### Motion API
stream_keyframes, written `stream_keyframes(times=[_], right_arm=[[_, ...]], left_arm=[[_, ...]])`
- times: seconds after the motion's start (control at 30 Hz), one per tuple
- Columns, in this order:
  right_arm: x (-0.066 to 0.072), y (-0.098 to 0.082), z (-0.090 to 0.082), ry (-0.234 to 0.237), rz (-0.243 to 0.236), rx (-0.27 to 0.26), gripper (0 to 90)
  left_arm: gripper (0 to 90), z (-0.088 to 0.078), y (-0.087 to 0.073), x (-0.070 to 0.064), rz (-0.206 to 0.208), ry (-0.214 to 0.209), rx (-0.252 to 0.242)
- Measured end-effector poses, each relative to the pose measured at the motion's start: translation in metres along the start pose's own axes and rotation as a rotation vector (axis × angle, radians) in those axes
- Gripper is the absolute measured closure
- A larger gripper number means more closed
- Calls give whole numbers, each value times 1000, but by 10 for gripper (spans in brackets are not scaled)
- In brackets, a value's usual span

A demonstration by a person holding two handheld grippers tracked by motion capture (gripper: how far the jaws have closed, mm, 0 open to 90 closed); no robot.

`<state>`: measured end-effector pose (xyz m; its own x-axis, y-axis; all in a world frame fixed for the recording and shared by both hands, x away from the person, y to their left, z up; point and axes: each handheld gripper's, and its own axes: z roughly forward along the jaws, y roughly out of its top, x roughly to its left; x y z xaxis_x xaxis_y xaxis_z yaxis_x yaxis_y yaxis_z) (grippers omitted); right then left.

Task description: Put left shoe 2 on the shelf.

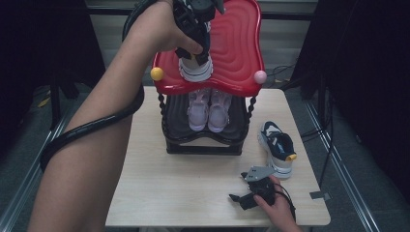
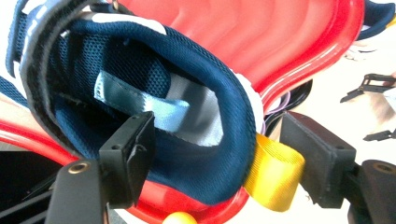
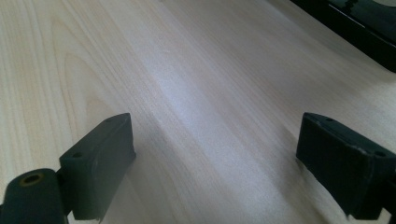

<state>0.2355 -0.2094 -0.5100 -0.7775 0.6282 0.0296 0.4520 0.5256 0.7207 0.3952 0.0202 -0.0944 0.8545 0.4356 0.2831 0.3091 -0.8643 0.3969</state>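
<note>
A navy and white sneaker (image 1: 196,70) (image 2: 187,93) stands on the red top shelf (image 1: 237,48) (image 2: 261,32) of a small shoe rack. My left gripper (image 1: 193,48) (image 2: 219,158) is at its heel. One jaw reaches inside the shoe, the other stands outside past the yellow heel loop (image 2: 273,175). The inner jaw is clear of the heel wall, so the gripper is open. The matching sneaker (image 1: 278,145) lies on the table at the right. My right gripper (image 1: 238,186) (image 3: 215,163) rests low over the table near it, open, with nothing between its jaws.
A pair of pink shoes (image 1: 208,108) sits on the rack's black lower shelf. The rack stands at the back middle of the light wooden table (image 1: 159,183) (image 3: 187,70). Its dark base (image 3: 355,28) crosses the top right of the right gripper view.
</note>
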Motion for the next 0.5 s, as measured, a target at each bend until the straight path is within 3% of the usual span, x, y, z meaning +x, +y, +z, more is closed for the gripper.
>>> stream_keyframes(times=[0.27,0.4,0.5], right_arm=[[0,0,0,0,0,0,107],[0,0,0,0,0,0,107],[0,0,0,0,0,0,107]], left_arm=[[268,-8,-10,1,-48,-28,-21],[259,-11,-17,3,-73,-20,26],[260,-12,-25,6,-98,-27,29]])
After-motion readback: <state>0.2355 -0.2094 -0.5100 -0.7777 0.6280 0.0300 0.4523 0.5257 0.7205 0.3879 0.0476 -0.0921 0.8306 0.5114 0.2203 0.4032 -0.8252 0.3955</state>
